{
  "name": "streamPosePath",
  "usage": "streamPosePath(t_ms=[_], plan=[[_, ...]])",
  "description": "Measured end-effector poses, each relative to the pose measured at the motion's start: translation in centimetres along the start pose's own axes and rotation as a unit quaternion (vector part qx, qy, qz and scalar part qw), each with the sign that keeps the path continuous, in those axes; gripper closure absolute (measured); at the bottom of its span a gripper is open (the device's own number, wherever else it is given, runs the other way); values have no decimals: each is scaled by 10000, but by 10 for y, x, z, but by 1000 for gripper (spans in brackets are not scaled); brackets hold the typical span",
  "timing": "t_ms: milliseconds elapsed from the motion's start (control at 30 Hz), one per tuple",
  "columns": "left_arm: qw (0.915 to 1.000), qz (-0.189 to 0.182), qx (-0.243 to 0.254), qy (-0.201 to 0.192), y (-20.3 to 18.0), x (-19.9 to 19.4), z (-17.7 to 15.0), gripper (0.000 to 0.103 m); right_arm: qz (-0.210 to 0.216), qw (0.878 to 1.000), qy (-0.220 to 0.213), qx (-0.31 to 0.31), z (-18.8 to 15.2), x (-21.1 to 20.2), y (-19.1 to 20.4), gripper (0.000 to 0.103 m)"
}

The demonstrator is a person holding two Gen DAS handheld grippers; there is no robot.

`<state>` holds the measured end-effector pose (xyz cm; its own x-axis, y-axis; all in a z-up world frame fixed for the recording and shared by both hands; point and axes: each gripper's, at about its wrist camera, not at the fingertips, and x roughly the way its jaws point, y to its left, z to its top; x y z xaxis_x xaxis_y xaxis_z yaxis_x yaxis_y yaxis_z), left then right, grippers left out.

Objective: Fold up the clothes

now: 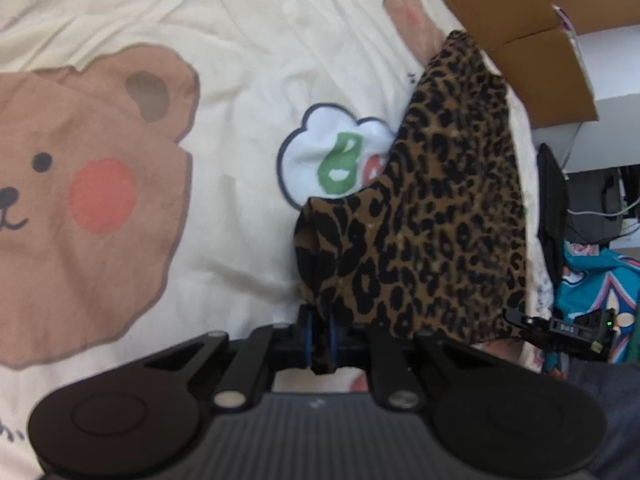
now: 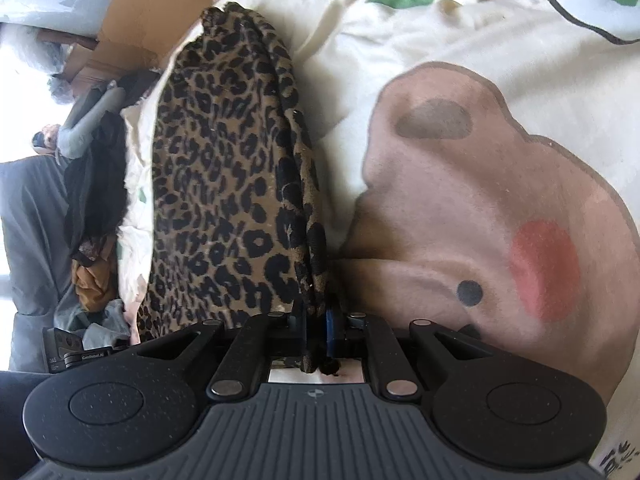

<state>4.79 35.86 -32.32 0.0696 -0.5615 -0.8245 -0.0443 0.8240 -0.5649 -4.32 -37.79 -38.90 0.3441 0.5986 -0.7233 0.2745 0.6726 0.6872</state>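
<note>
Cream bedsheet (image 1: 224, 40) with a big bear print fills the left wrist view; cardboard boxes (image 1: 500, 12) sit beyond the bed edge. I take the leopard-print garment (image 1: 436, 208) as my landmark: it lies along the sheet's far edge, just beside the boxes, partly covering a white cloud print (image 1: 320, 160). My left gripper (image 1: 320, 334) has its jaws closed down narrow on the garment's near corner, fabric bunched between the blue pads. At the garment's lower right edge I see part of the other tool, my right gripper (image 1: 560, 330).

Right wrist view: same sheet (image 2: 440, 40), bear face (image 2: 500, 208) to the right of the garment (image 2: 216, 184). Left of the garment, off the bed, a heap of dark clothes (image 2: 96, 184). My right gripper (image 2: 318, 330) is pinched narrow on a gathered edge of the garment, a tail of cloth poking back through the jaws.

Judgement: both corners are held, mid-fold. To do it well I should keep both grips firm, hold the edge taut between the tools, carry them together at even height, and lay the edges flush before letting go. Several layers look bunched in the right jaws, so a slip or crooked crease is the risk.
</note>
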Motion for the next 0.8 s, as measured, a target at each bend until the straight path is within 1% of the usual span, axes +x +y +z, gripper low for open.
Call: streamPosePath(t_ms=[267,467,567,800], plan=[[9999,-35,51,-162,-18,-44,3,95,158,9996,-146,-181,-7,-21,28,97],[9994,192,118,-247,-36,-66,6,95,260,9985,-203,-439,-10,-38,50,97],[9992,231,265,-202,-44,-76,3,95,333,9978,-218,-522,-14,-48,54,97],[9995,191,127,-218,-38,-86,-9,95,280,9967,-115,-749,-28,-67,64,97]])
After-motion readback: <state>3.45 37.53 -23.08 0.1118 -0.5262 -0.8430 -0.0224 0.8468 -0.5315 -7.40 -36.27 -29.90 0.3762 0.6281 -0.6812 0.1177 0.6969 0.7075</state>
